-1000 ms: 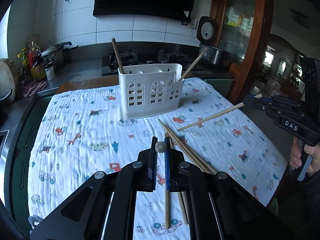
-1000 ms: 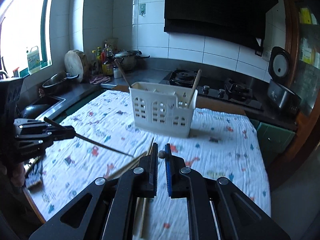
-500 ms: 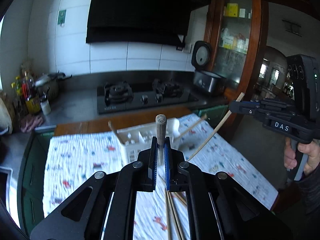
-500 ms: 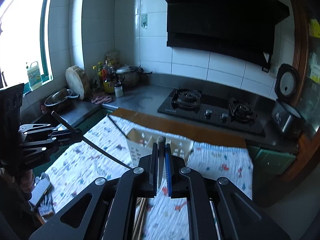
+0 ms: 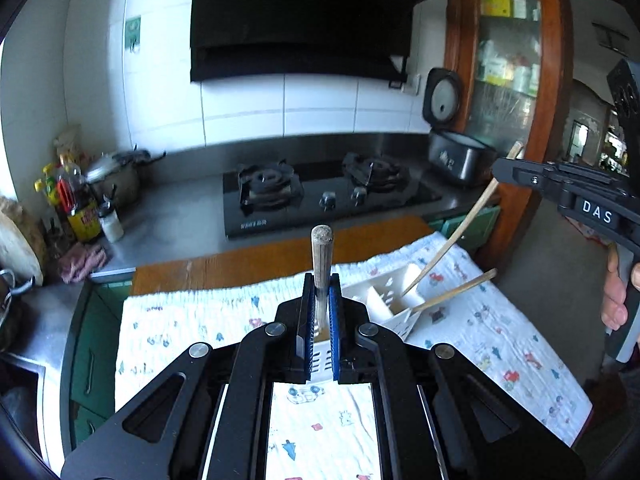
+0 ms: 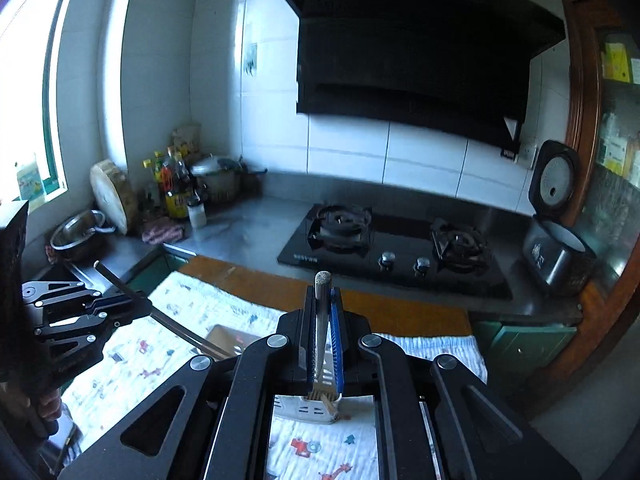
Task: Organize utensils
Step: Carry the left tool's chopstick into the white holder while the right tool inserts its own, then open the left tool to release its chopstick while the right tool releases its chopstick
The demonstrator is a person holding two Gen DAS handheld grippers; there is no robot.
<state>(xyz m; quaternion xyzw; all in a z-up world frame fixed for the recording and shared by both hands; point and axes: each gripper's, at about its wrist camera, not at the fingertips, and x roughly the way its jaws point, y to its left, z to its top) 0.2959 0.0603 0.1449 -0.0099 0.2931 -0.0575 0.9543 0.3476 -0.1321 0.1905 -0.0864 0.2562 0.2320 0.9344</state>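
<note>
In the left wrist view my left gripper is shut on a wooden chopstick that stands up between its pads. Below it a white slotted utensil caddy stands on the patterned cloth. At the right my right gripper holds a second chopstick, its lower end dipping into the caddy. Another chopstick leans out of the caddy. In the right wrist view my right gripper is shut on its chopstick above the caddy; my left gripper holds its chopstick at the left.
Behind the table runs a steel counter with a black gas hob, a rice cooker at the right, and bottles, a pot and a round chopping board at the left. A wooden cabinet stands at the right. A hand grips the right handle.
Both grippers have risen off the cloth with a chopstick each and moved forward over the caddy. The chopsticks lying on the cloth have dropped out of view.
</note>
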